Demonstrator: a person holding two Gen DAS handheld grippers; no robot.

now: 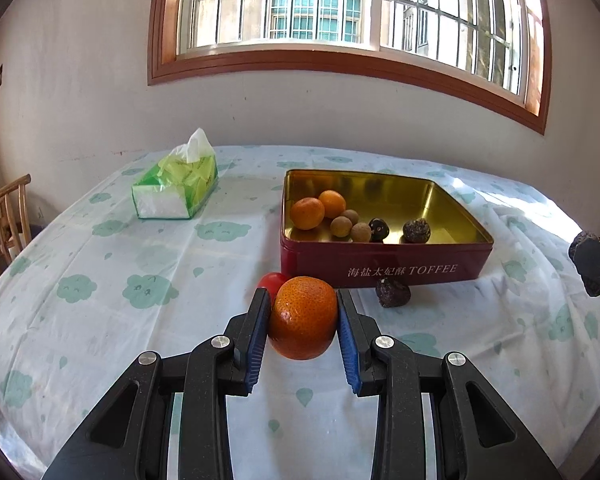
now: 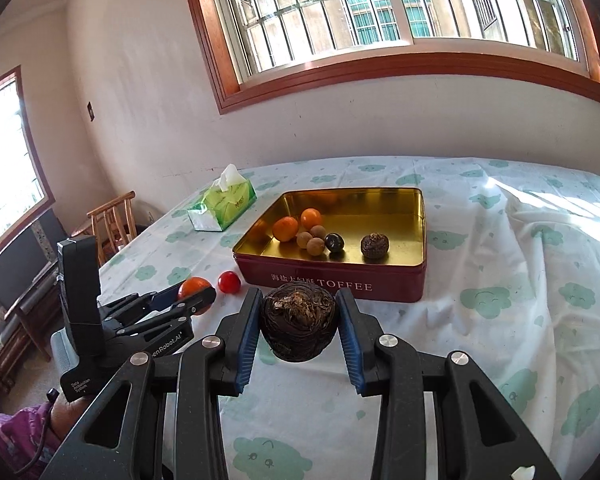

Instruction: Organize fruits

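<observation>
Counter [image 1: 100, 320], cloth-covered: carries all that follows. Tin [image 1: 384, 268], red, marked TOFFEE, lid off: holds two oranges, three small tan fruits and two dark ones, with much of its floor bare. My left hand-held gripper [image 1: 303, 320]: clenched on an orange [image 1: 302, 322], pads on both flanks, clear of the cloth and just short of the tin's near wall. My right hand-held gripper [image 2: 298, 322]: grasping a dark fruit [image 2: 298, 326], likewise airborne before the tin. Loose on the cloth: a dark fruit [image 1: 393, 292] and a tomato [image 1: 271, 282], both near the tin's front wall (the tomato half hidden behind my orange). Risks, in my judgement: round fruit may slip from flat pads; two loads entering together may collide; a low approach may strike the wall.
</observation>
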